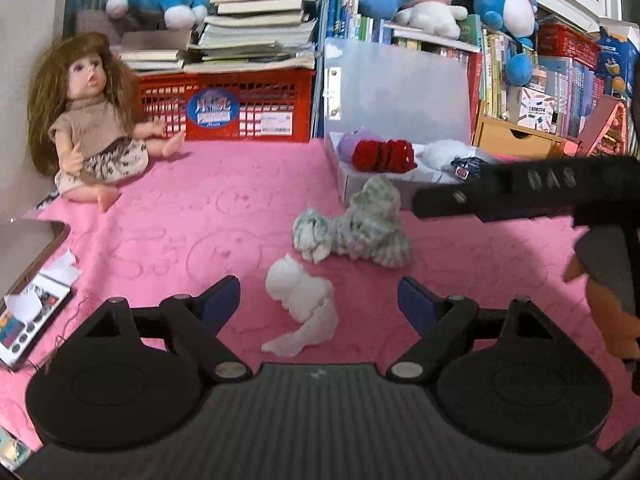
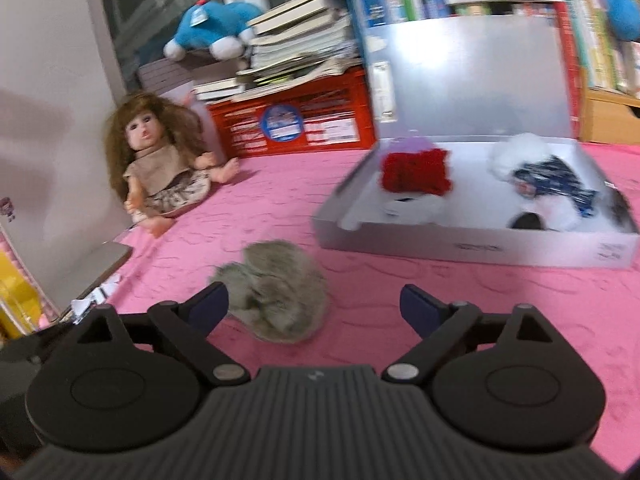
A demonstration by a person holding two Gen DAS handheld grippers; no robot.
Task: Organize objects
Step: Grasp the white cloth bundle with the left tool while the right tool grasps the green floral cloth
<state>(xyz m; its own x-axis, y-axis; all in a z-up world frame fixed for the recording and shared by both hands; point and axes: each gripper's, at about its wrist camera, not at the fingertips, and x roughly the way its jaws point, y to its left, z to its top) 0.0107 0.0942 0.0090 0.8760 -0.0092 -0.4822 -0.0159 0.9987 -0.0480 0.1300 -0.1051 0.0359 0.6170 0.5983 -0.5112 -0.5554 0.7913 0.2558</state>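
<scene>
Sorting small garments into the white box point(image 2: 476, 240), shown partly complete. Inside the box lie a red knitted piece point(image 2: 416, 172), a white fluffy item point(image 2: 508, 156) and a dark blue patterned one point(image 2: 552, 180). Remaining on the pink cloth point(image 1: 200, 216): a white sock point(image 1: 304, 304), lying between the spread jaws of the left gripper point(image 1: 320, 300), and a green-patterned bundle point(image 1: 360, 224) just in front of the box. The right gripper point(image 2: 314, 308) is likewise wide apart and empty, with the bundle (grey and blurred in its view) beside its left finger. Neither tool touches cloth. Motion blur hides detail in the right wrist view; a dark object at the box's near wall cannot be identified. The doll point(image 1: 92, 116) sits apart at the left.
</scene>
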